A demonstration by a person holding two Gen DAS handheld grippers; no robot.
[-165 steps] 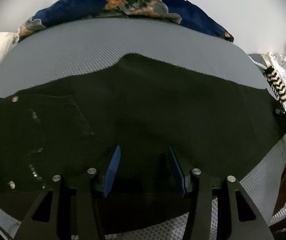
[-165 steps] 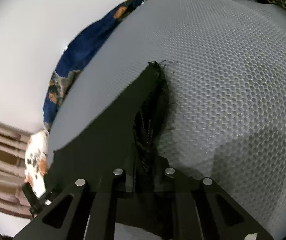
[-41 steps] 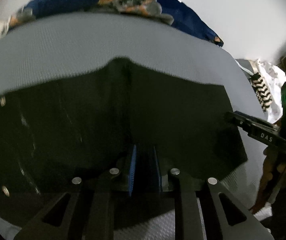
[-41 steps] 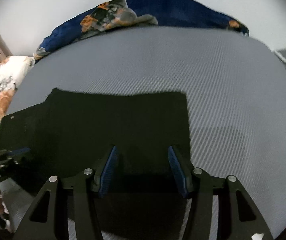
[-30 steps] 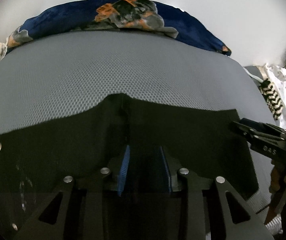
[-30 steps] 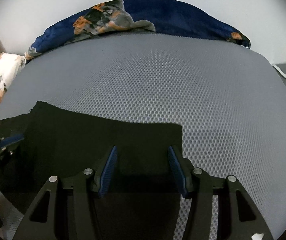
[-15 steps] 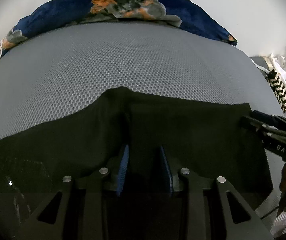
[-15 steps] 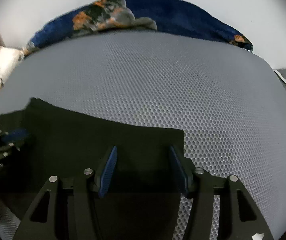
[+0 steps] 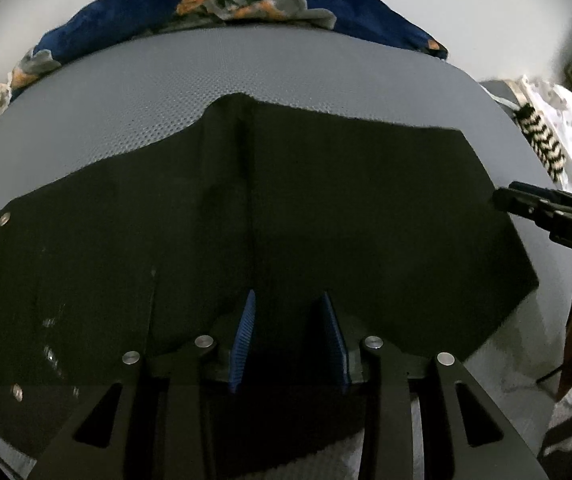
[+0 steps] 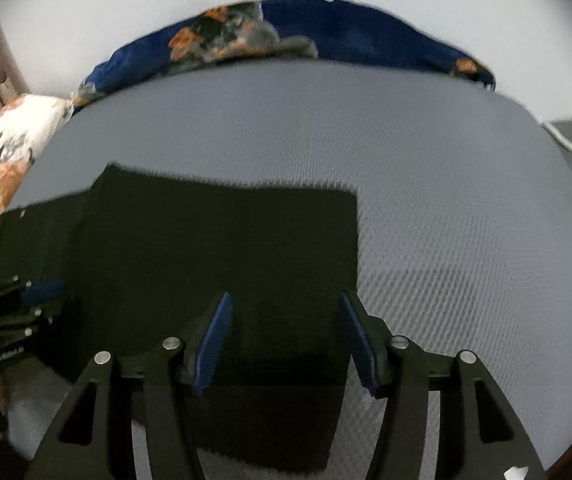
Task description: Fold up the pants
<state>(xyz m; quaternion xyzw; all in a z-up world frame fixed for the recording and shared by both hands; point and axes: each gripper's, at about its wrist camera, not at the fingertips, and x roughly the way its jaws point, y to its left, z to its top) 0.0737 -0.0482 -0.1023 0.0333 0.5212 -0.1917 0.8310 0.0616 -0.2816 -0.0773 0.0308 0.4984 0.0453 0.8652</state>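
Lying flat on grey mesh mattress: black pants; left hand-held gripper and right hand-held gripper released.

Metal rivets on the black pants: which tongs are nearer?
Left. The left tongs hover over the pants near the rivets end; the right tongs are over the opposite cut-off end.

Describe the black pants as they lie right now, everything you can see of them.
The black pants lie flat on the grey mesh bed cover, dark matte fabric with a raised centre seam, small metal rivets near the left side, and a straight square edge on the right. The left gripper and right gripper both sit over the near edge, pads apart, fabric showing between them, not pinched.
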